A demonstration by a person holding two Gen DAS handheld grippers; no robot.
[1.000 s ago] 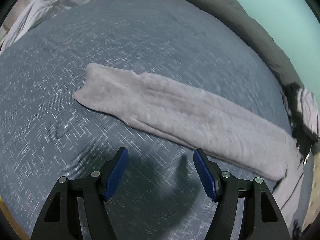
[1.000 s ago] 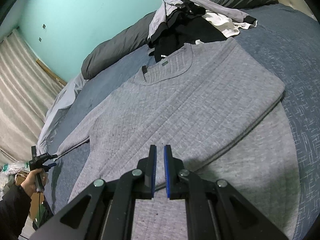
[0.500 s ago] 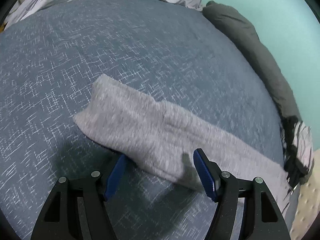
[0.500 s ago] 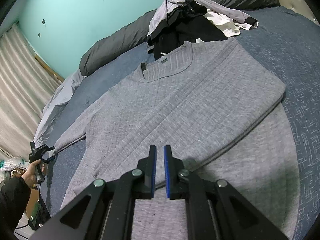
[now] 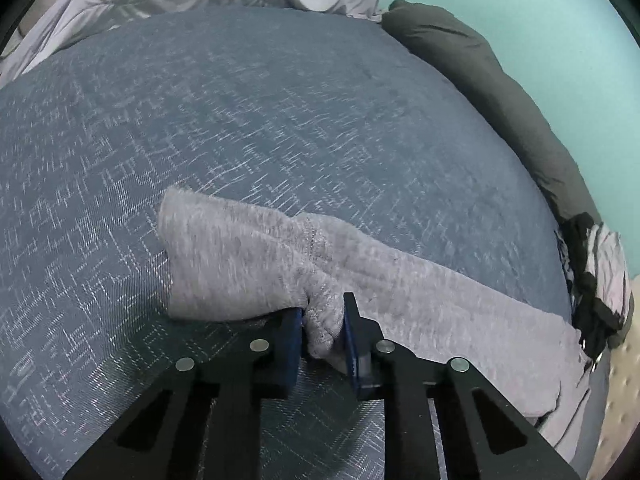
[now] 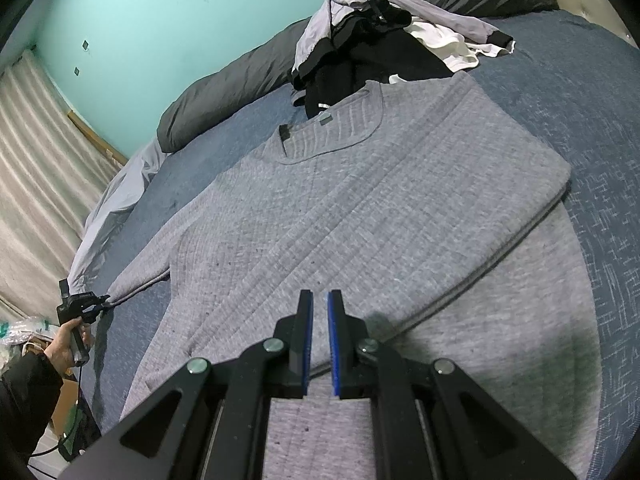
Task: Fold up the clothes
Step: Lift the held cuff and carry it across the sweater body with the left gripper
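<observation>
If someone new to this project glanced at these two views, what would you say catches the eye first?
First, the big grey sweater spread flat over the blue bedspread, filling the right wrist view. Next, the left gripper pinching the sweater's sleeve near the cuff, low in its own view and at the far left of the other. Then the heap of black and white clothes beyond the collar, before the turquoise wall.

left gripper (image 5: 323, 326) clamped down on a bunch of sleeve (image 5: 320, 280), low near the bed's edge | right gripper (image 6: 319, 336) nearly closed, nothing between the pads, hovering | left hand (image 6: 68, 346) wrapped around its handle
</observation>
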